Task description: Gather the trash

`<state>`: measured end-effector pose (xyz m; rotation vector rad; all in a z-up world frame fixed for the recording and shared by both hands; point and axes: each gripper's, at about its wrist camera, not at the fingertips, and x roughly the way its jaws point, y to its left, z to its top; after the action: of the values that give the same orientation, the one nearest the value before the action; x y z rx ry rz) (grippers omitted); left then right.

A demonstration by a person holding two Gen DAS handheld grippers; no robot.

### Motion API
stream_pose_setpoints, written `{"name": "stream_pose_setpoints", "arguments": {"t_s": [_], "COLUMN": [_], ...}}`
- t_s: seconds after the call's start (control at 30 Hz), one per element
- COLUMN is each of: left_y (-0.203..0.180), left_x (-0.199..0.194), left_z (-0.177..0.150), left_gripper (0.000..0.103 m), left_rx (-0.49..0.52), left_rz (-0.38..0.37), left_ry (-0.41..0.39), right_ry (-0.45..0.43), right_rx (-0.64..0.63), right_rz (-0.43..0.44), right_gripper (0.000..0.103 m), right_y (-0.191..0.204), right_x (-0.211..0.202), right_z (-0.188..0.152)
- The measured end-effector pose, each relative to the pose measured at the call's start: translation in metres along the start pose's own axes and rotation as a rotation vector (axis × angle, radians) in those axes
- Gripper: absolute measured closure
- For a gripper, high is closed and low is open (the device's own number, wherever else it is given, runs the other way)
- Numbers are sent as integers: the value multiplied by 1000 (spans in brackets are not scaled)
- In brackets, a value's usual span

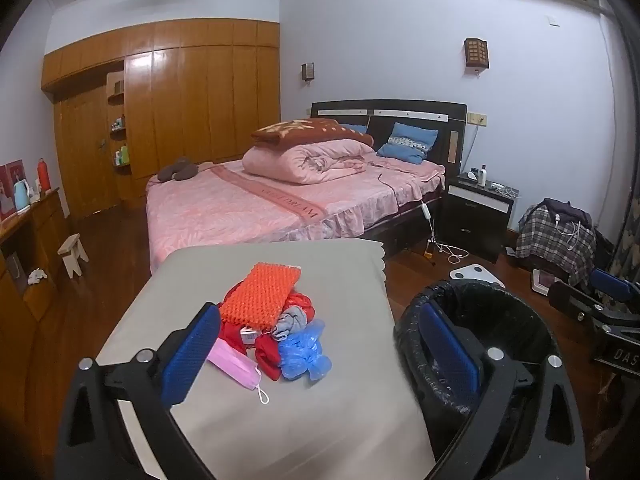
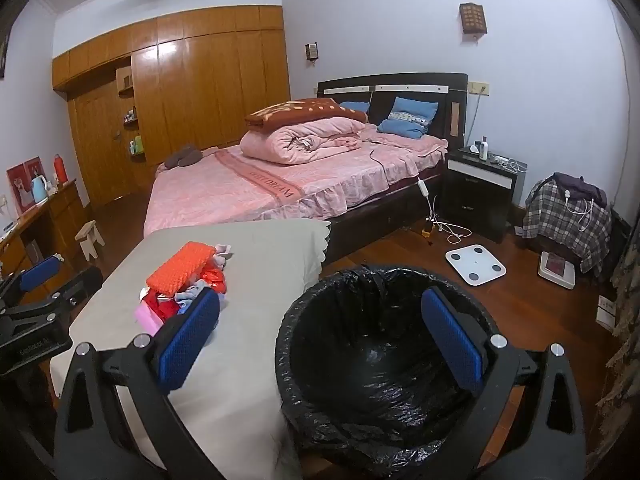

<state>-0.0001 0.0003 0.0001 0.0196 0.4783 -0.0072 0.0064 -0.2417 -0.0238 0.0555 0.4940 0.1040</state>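
Beside the bed (image 1: 248,208), a worktop (image 1: 328,412) holds trash (image 1: 272,320); left gripper (image 1: 320,356) and right gripper (image 2: 320,340) both gape wide, empty.

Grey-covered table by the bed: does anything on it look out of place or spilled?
Only the loose heap: an orange knobbly pad, red wrappers, crumpled blue plastic and a pink face mask. The black-lined bin beside it looks empty.

Dim indoor light, glare on wardrobe doors (image 1: 168,92), fisheye-bent dark edges
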Motion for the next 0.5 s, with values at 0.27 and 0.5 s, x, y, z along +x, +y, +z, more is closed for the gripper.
{"name": "stream_pose_setpoints", "arguments": {"t_s": [0.27, 0.5], "left_y": [0, -1], "left_x": [1, 0], "left_z": [-1, 0], "left_gripper": [6, 6], "left_rx": [0, 2], "left_rz": [2, 1], "left_ry": [3, 2], "right_ry": [7, 6], "right_rx": [-6, -5], "right_rz": [-4, -1], "right_gripper": [5, 5], "right_y": [1, 0], "right_x": [1, 0], "right_z": [0, 0]}}
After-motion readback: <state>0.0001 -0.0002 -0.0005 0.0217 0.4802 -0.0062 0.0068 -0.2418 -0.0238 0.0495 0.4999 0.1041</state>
